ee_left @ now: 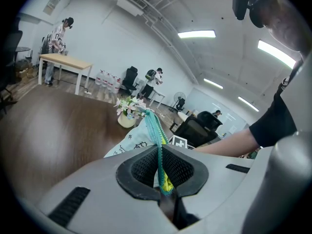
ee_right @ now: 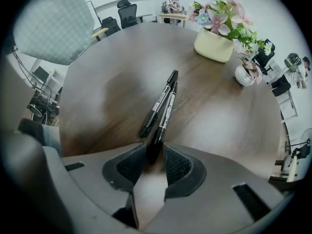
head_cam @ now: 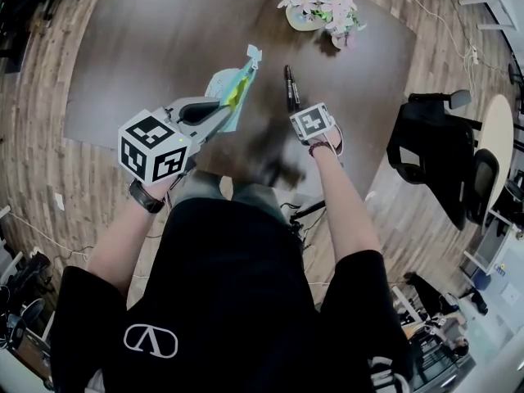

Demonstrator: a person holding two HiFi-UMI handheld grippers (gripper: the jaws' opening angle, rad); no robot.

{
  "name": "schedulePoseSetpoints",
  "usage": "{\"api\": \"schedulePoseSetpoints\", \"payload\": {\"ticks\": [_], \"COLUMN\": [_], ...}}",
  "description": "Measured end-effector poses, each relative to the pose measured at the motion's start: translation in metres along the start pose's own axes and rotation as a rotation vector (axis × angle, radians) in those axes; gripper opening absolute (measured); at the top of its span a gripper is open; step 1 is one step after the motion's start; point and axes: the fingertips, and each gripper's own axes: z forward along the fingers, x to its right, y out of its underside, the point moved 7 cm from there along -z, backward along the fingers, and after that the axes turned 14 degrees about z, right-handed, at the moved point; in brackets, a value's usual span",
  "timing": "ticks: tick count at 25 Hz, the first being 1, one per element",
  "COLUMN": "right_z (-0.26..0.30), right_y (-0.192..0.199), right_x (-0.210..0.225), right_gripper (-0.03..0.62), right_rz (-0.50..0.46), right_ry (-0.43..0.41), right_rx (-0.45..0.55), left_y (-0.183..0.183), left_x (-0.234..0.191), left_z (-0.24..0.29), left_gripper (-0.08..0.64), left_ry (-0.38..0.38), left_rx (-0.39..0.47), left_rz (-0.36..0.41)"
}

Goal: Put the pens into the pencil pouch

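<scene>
Two black pens lie side by side on the dark wooden table [head_cam: 147, 47]. The left pen [ee_right: 155, 107] lies free. The near end of the right pen [ee_right: 167, 112] sits between the pads of my right gripper [ee_right: 155, 159], which points steeply down; its pads stand close on either side without pressing. The head view shows the pens as one dark stick [head_cam: 290, 87] just beyond my right gripper [head_cam: 301, 115]. My left gripper [ee_left: 162, 177] is shut on the teal zipper edge of the pale printed pencil pouch [ee_left: 127, 144], held above the table [head_cam: 231, 88].
A cream flower pot [ee_right: 214, 45] and a small white vase [ee_right: 243, 75] stand at the table's far side [head_cam: 315, 8]. A black office chair [head_cam: 434, 150] stands at the right of the table. Other people work at desks in the background.
</scene>
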Motion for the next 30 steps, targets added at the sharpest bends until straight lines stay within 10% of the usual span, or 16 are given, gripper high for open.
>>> {"api": "schedulePoseSetpoints", "payload": {"ticks": [3, 13, 30], "right_z": [-0.008, -0.015, -0.181], "right_y": [-0.003, 0.018, 0.003], "right_x": [0.019, 0.022, -0.019], "right_gripper": [0.072, 0.057, 0.057], "right_rz": [-0.025, -0.048, -0.66], "right_ry": [0.134, 0.188, 0.62], "right_rx": [0.026, 0.027, 0.469], "left_y": [0.001, 0.005, -0.006], "left_x": [0.0, 0.0, 0.003], "left_z": [0.0, -0.002, 0.02], "left_gripper": [0.02, 0.02, 0.02], "left_ry": [-0.001, -0.004, 0.052], "left_rx": [-0.002, -0.009, -0.034], "left_rz": [-0.003, -0.011, 0.009]}}
